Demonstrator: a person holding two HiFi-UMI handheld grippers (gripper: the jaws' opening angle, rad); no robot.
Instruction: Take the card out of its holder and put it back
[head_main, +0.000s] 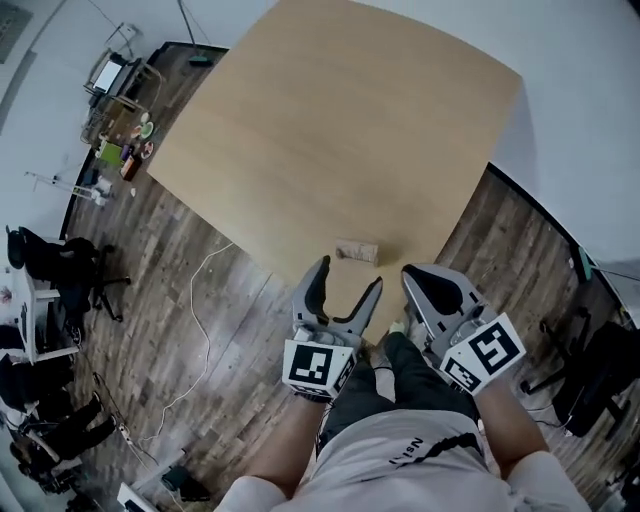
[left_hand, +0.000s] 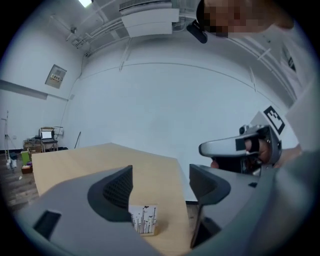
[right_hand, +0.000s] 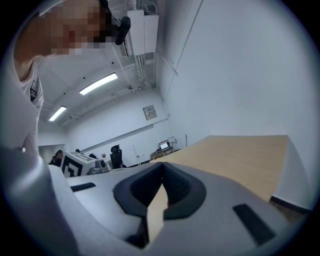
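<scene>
A small wooden holder (head_main: 357, 252) stands near the front edge of the light wooden table (head_main: 340, 130). In the left gripper view a white card with a black pattern (left_hand: 145, 219) stands upright in it. My left gripper (head_main: 350, 273) is open just in front of the holder and below the table edge; the card shows low between its jaws (left_hand: 161, 175), untouched. My right gripper (head_main: 412, 272) hangs to the right of the holder, off the table's edge, its jaws shut with nothing between them (right_hand: 161, 172). The left gripper view also shows it from the side (left_hand: 240, 147).
A cart with a laptop and bottles (head_main: 120, 110) stands beyond the table's far left corner. Office chairs (head_main: 60, 265) stand at the left, and another chair (head_main: 590, 370) at the right. A white cable (head_main: 200, 330) lies on the wooden floor. The person's legs (head_main: 400, 400) are below the grippers.
</scene>
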